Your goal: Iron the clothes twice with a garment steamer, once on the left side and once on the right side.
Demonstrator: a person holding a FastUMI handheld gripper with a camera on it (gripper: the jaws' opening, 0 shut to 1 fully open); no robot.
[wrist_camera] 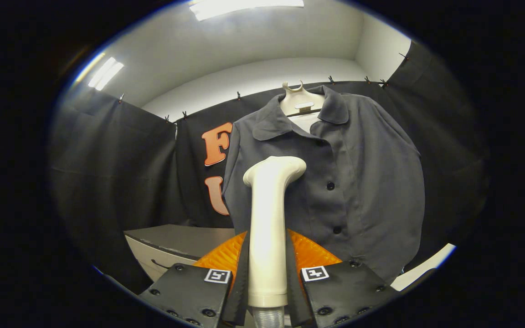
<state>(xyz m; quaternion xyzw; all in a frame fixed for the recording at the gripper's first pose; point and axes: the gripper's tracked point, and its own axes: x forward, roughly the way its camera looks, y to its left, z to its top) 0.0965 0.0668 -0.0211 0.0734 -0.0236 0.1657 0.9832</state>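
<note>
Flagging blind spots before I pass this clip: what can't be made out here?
- Steamer head face: turned toward the shirt; contact and steam can't be told, gripper view.
- Shirt hem: hidden behind the tongs, which clamp the steamer handle.
- Steamer hose: cut off below the handle.
- Cabinet: mostly behind the tongs.
- Hanger: shoulders covered by the collar.

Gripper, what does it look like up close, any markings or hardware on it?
The gripper has two flat, blocky finger plates, each studded with round screws and bearing a small square black-and-white tag near its inner top corner. Ribbed pads line the inner faces.
</note>
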